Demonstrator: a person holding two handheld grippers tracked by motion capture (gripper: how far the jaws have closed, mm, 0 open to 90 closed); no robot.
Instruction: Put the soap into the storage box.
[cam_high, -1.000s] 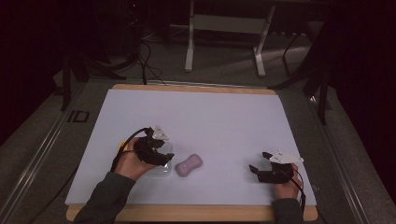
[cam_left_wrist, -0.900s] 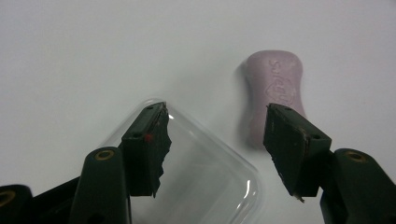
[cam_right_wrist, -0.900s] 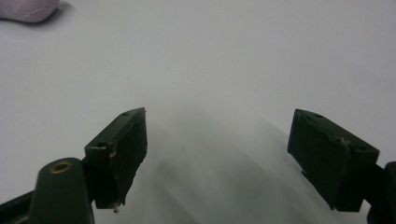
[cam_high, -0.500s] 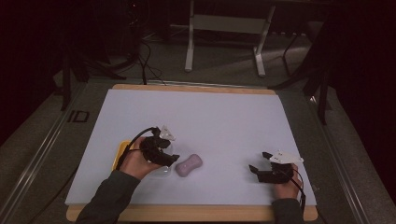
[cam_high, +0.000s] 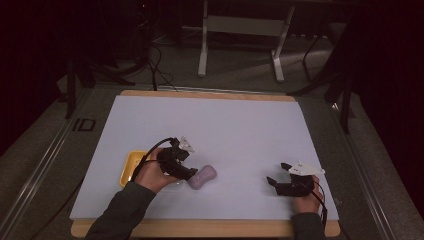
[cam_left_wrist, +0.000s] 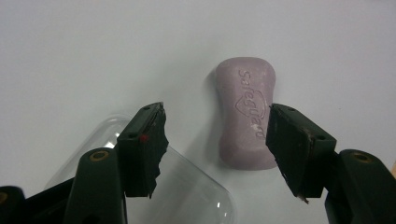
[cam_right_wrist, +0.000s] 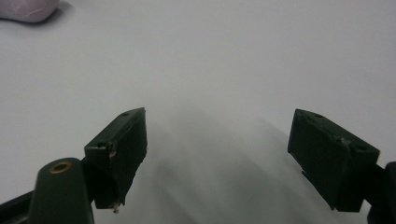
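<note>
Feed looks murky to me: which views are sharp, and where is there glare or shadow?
High view: dim, dark surroundings, soft. Left gripper view: soap bar sharp, embossing readable; clear lid shows faint glare. Right gripper view: claw shadows smear on the white mat.

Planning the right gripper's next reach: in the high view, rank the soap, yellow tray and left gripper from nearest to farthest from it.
1. Soap, mid-table to its left.
2. Left gripper, just beyond the soap.
3. Yellow tray, farthest left.

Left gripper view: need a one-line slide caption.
Open left gripper poised over a pale purple soap bar on the white table, clear plastic lid beneath its jaws.
</note>
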